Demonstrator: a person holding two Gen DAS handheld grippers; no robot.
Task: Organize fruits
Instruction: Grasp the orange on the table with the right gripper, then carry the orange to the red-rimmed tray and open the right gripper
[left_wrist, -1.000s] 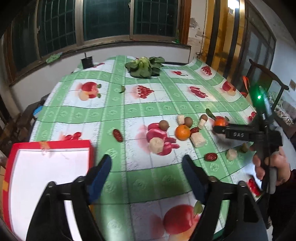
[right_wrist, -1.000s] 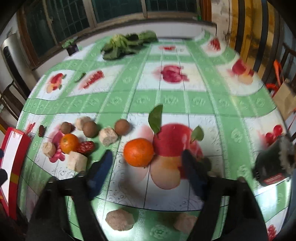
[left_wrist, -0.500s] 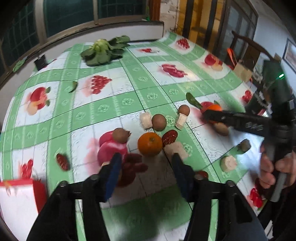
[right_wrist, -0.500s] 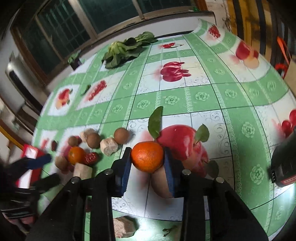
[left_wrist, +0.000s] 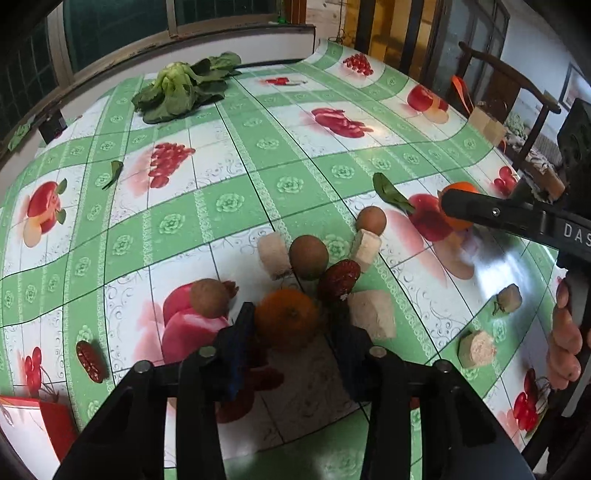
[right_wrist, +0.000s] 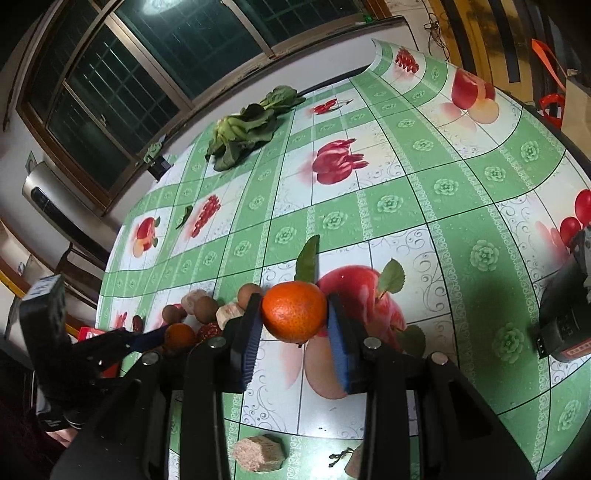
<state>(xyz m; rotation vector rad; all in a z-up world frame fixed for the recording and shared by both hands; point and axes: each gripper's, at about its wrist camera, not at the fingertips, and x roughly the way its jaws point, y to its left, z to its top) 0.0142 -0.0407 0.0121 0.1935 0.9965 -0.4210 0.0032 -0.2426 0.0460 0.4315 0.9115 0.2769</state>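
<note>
On the green fruit-print tablecloth (left_wrist: 229, 201), my left gripper (left_wrist: 291, 317) points down at an orange (left_wrist: 286, 321). Its jaws are closing, and the blue pads (left_wrist: 242, 332) are against the orange's sides. From the right wrist view this gripper (right_wrist: 166, 336) shows at the left with its orange (right_wrist: 180, 336). My right gripper (right_wrist: 293, 306) is shut on a second orange (right_wrist: 294, 311), squeezed between its pads just above the cloth. In the left wrist view that gripper (left_wrist: 456, 206) shows at the right, and part of its orange (left_wrist: 460, 190) peeks past a finger.
Around the left orange lie brown round fruits (left_wrist: 308, 256), a red date (left_wrist: 339, 280) and pale chunks (left_wrist: 373, 317). Leafy greens (left_wrist: 181, 90) sit at the back. A red-rimmed white tray (left_wrist: 29, 428) is near left. A hand (left_wrist: 565, 343) and a chair (left_wrist: 517, 85) are on the right.
My left gripper moved forward and down to the orange and narrowed its jaws around it. The right gripper shut on its orange and rolled a little.
</note>
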